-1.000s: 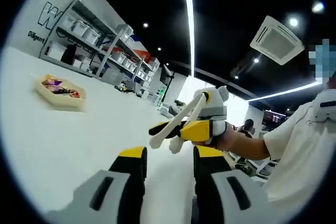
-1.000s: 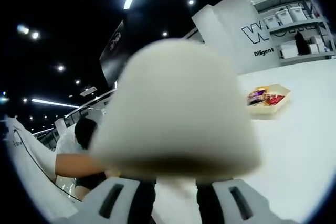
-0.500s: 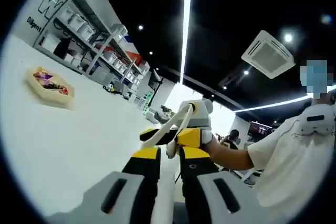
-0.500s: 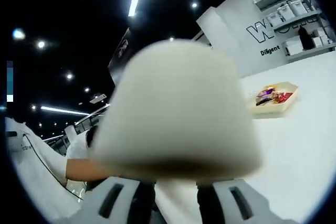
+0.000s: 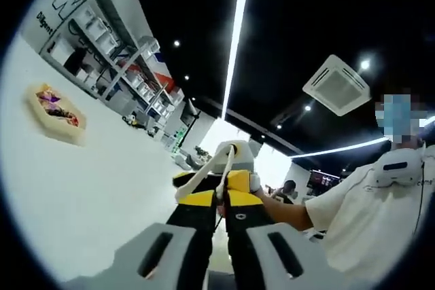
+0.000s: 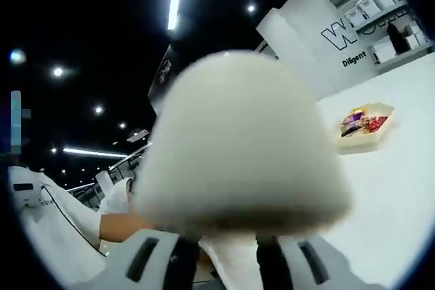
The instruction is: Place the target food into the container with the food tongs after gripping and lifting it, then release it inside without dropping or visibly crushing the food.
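The cream food tongs are clamped in my right gripper, which a person's hand holds just beyond my left gripper. The left jaws, black with yellow tips, stand closed together with only a thin slit between them. In the right gripper view the tongs' rounded hinge end looms blurred and close, and its arms run down between the jaws of my right gripper. A cream tray with colourful wrapped food lies far off on the white table. The same tray is at the right of the right gripper view.
The person in a white shirt stands at the right of the left gripper view. Shelving with bins lines the wall behind the tray. The white tabletop spreads wide between the grippers and the tray.
The left jaws have closed from wide apart to nearly touching. The right gripper with the tongs has come closer in line with them. Both views have tilted slightly.
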`<state>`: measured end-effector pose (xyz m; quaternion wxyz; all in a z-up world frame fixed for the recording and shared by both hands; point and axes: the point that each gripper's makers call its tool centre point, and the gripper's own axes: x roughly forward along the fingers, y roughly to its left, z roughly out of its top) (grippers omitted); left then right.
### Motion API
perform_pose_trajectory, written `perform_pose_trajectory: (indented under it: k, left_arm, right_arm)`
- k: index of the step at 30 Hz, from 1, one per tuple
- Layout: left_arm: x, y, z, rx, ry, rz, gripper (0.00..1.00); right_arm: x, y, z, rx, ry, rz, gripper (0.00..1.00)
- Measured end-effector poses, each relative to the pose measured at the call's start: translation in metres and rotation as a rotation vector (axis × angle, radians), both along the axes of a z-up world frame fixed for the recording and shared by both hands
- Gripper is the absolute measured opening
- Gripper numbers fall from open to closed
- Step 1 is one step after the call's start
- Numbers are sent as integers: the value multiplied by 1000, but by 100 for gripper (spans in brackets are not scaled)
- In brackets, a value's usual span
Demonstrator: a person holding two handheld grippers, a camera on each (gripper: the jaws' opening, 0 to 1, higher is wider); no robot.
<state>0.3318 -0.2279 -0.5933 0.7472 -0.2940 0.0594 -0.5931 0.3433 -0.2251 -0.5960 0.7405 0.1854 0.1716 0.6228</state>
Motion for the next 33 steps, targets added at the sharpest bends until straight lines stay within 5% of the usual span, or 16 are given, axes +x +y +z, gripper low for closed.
perform_pose_trajectory:
  k: [4,19,33]
  left_arm:
    - [-1,2,2,30,-36,7,2]
    - [-3,19,4,77,-51,11,2]
    - [-4,33,-4,137,-53,23,2]
  right_arm:
    - [2,0,1,-11,-59,-2,29]
    - [5,-26,6,45,-40,-10,25]
    - [-4,-42,-7,-34,-88,19,19]
